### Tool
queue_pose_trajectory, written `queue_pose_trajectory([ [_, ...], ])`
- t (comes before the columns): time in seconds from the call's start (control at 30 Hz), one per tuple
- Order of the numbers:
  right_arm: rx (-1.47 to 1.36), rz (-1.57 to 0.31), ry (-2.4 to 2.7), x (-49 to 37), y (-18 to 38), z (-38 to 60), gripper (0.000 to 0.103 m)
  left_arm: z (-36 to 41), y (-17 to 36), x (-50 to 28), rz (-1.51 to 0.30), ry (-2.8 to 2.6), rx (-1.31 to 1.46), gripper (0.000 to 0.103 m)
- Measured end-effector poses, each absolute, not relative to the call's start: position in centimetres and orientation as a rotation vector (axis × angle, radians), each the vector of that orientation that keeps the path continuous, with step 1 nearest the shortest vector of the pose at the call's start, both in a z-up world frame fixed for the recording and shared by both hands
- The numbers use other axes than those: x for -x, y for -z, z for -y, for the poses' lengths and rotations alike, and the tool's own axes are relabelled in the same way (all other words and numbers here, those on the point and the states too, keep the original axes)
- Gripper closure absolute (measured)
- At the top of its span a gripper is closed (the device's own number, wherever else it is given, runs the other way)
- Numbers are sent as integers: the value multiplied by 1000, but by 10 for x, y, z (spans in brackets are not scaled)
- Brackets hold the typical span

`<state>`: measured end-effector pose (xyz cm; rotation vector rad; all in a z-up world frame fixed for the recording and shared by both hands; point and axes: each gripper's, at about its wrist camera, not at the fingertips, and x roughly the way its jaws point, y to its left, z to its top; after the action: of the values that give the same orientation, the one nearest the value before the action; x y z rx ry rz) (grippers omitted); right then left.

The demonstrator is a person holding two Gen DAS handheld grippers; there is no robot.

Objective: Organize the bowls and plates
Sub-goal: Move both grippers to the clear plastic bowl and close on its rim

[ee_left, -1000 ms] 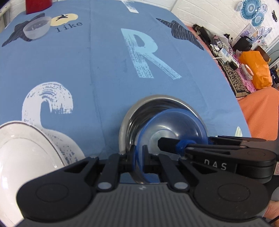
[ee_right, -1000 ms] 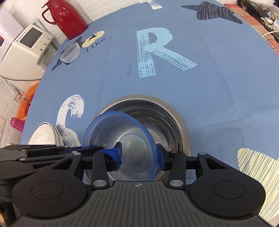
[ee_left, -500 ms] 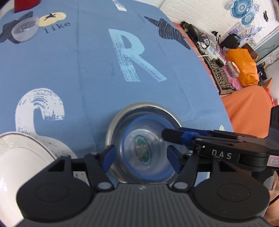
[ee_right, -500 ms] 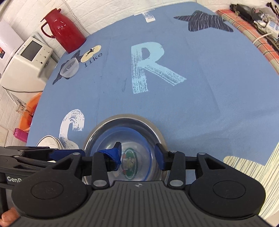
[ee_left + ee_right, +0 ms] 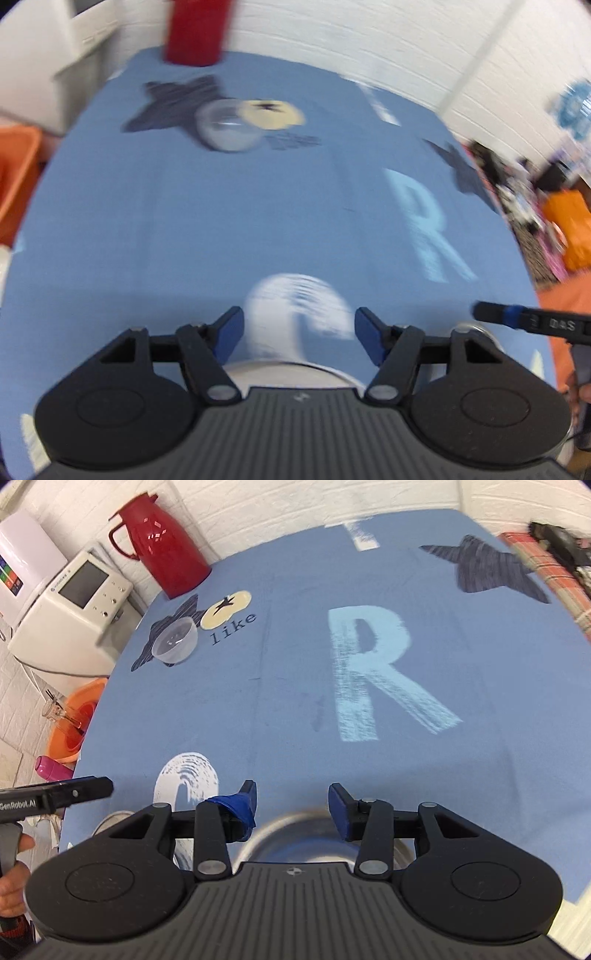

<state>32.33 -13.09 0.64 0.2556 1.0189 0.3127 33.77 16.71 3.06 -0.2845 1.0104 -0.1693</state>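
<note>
The view from my left gripper [image 5: 299,332] is blurred by motion; it is open and empty over the blue tablecloth, with the rim of a white plate [image 5: 288,369] just below its fingers. My right gripper [image 5: 293,801] is also open and empty, above the far rim of the steel bowl [image 5: 295,834]. The inside of that bowl is mostly hidden by the gripper body. A small clear bowl [image 5: 175,640] sits far back on the left, also visible from the left wrist as the clear bowl [image 5: 229,129]. The white plate [image 5: 110,821] lies left of the steel bowl.
A red thermos [image 5: 162,554] stands at the table's far left edge. Off the table to the left are a white appliance [image 5: 74,602] and an orange basin [image 5: 74,720]. A person's hand [image 5: 14,867] shows at the lower left.
Both grippers opened and let go of the blue-rimmed bowl, which settled inside the steel bowl. Both then pulled back and up. The left one swung left over the white plate.
</note>
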Motion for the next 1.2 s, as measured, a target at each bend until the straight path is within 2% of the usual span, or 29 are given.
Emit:
queue_pose_trajectory([
  [0.17,-226,-1068,-384,-383,6,73,76,-235,-13,-380,-1017,47,364,36],
  [0.3,-242,-1056,-443,-438,8,26,76,-258,-11,-427,-1000,44,448,36],
  [0.5,-248,-1005,-471,-513,3,-30,75,-254,-14,-506,-957,40,453,36],
  [0.63,-201,-1023,-463,-552,13,-55,75,-248,2,-547,-989,13,426,36],
  [0.93,-44,-1035,-460,-588,30,-87,74,-249,31,-574,-1005,-38,416,36],
  [0.97,-58,-1038,-472,-588,32,-86,77,-250,31,-574,-999,-42,420,39],
  [1.0,-88,-1026,-487,-588,33,-84,77,-251,32,-574,-990,-36,429,58],
  [1.03,-121,-1029,-496,-588,35,-82,78,-251,32,-574,-991,-28,432,63],
  [1.1,-156,-1041,-512,-582,35,-81,79,-249,34,-574,-1009,4,437,99],
  [1.2,-200,-1078,-542,-567,35,-84,82,-246,36,-566,-1019,42,491,103],
])
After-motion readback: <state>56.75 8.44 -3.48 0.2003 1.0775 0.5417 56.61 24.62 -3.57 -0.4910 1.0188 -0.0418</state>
